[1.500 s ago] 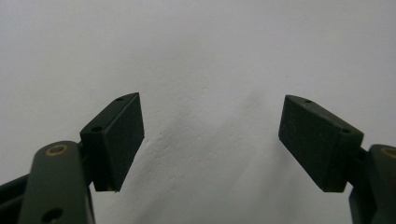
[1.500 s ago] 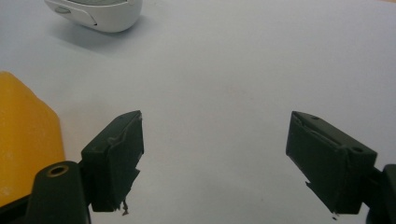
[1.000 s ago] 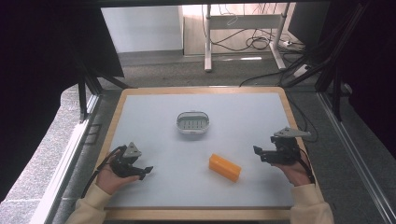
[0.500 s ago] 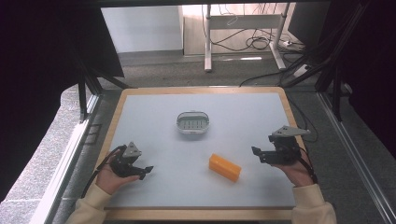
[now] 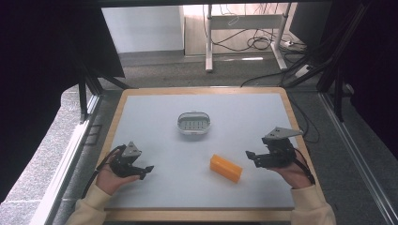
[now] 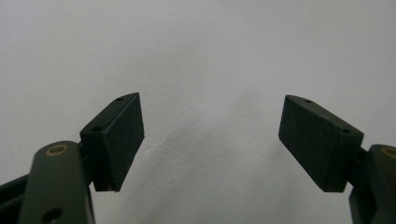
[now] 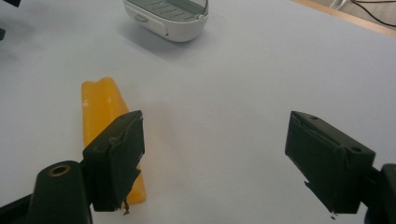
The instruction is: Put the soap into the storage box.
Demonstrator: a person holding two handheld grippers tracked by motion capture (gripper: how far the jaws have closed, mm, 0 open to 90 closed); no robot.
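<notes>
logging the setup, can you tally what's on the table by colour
orange: 1, the orange block
white: 1, the white slotted dish
black: 2, the left claw and the right claw, each held in a hand, both open with nothing between the pads
total: 4

Left gripper (image 6: 211,135): two black jaws spread wide, nothing between them; pale grey matte tabletop (image 6: 205,56) beyond.
</notes>
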